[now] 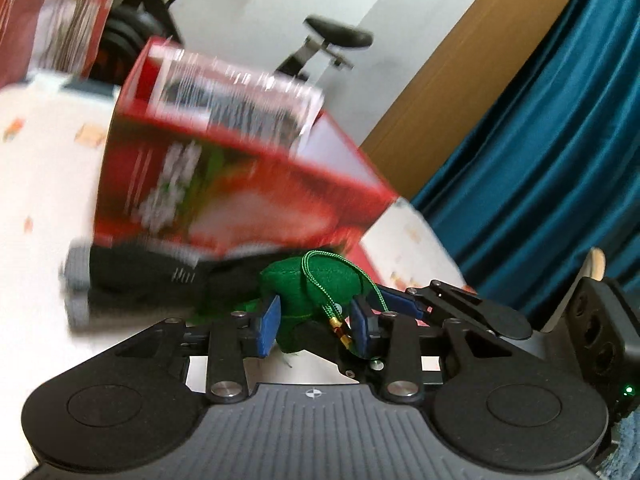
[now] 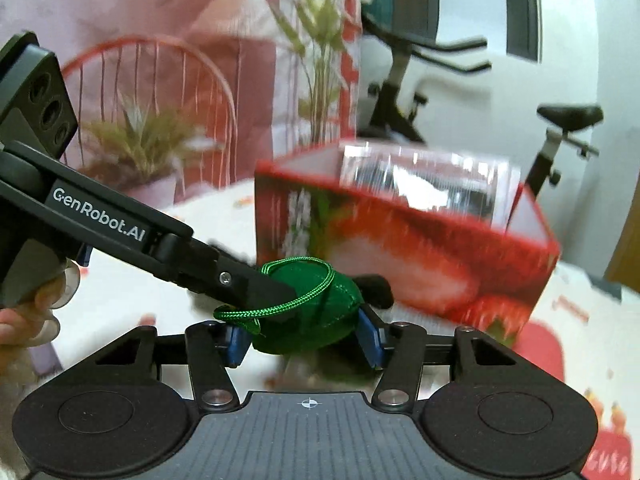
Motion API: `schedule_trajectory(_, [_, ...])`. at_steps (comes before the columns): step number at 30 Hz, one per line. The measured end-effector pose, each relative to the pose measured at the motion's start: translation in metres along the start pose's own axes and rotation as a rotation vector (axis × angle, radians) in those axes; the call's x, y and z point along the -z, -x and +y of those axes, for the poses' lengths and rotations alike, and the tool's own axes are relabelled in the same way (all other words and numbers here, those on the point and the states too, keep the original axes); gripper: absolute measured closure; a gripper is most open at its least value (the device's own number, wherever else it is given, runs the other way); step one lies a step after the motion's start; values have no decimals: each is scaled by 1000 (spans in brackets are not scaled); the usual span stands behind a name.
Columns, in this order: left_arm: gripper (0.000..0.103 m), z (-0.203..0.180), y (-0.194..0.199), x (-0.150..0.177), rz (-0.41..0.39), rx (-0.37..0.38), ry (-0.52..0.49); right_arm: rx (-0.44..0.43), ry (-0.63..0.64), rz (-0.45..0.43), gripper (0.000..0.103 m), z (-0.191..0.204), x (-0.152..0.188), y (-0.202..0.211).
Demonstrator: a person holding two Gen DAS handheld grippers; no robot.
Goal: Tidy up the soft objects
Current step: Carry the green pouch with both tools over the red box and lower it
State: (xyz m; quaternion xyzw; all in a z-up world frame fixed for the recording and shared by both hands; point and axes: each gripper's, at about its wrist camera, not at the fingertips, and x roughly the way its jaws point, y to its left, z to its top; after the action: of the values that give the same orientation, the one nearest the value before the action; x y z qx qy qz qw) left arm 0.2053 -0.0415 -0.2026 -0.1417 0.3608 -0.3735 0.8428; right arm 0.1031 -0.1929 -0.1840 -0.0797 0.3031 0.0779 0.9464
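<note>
One small green plush toy (image 1: pixel 316 304) sits right in the middle of everything, and both grippers are on it at once. It is soft and round, and a green cord loop (image 2: pixel 296 288) runs over its top, with a little gold clasp (image 1: pixel 340 330) hanging at the end of the cord. In the left wrist view, the left gripper (image 1: pixel 316 326) has its two blue pads (image 1: pixel 269 320) pressed close on the toy from both sides, so it seems to be squeezing the toy. In the right wrist view, the right gripper (image 2: pixel 306 338) has the same toy between its own blue pads (image 2: pixel 370 336), also closed in snugly on it. The left gripper's black finger comes in from the left of that view and lies across the top of the toy, touching the cord. So the toy is held between the two tools, up off the white table cover (image 2: pixel 132 296), and neither hand is nearer than the other. Just behind the toy stands a red box (image 2: pixel 404 252) with strawberry pictures on it, open at the top. The box lies straight ahead of both sets of fingers, near but not touching the toy. My guess is the toy goes forward and up, then down into that box. One gripper would need to let go first, or the two would pull against each other. The loose cord could catch on a finger. Both pictures are blurry, so the box's inside is hard to see.
</note>
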Motion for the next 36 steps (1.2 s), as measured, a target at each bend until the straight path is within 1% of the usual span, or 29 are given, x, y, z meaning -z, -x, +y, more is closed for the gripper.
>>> schedule_trajectory(4, [64,-18,9,-38,-73,12,-56,2,27,-71,53,-14,-41,7])
schedule_trajectory(8, [64,-32,15,-74,-147,31,-80,10,62,-142,53,-29,-83,12])
schedule_trajectory(10, [64,-41,17,-92,-182,25,-113,14,76,-169,53,-35,-101,14])
schedule_trajectory(13, [64,-52,15,-114,-221,7,-162,28,115,-203,53,-43,-127,13])
schedule_trajectory(17, [64,-57,9,-141,-260,11,-177,56,169,-238,54,-54,-155,5])
schedule_trajectory(20, [64,-58,-1,-153,-263,11,-181,69,177,-242,54,-65,-172,-4])
schedule_trajectory(24, [64,-50,-23,-161,-223,12,-153,76,174,-206,54,-81,-178,-22])
schedule_trajectory(29, [64,-42,-54,-163,-153,11,-129,94,162,-140,54,-99,-161,-42])
schedule_trajectory(32, [64,-41,-75,-164,-119,22,-129,114,135,-118,54,-112,-150,-49])
schedule_trajectory(36, [64,-49,-92,-172,-123,59,-138,154,122,-129,54,-127,-147,-44])
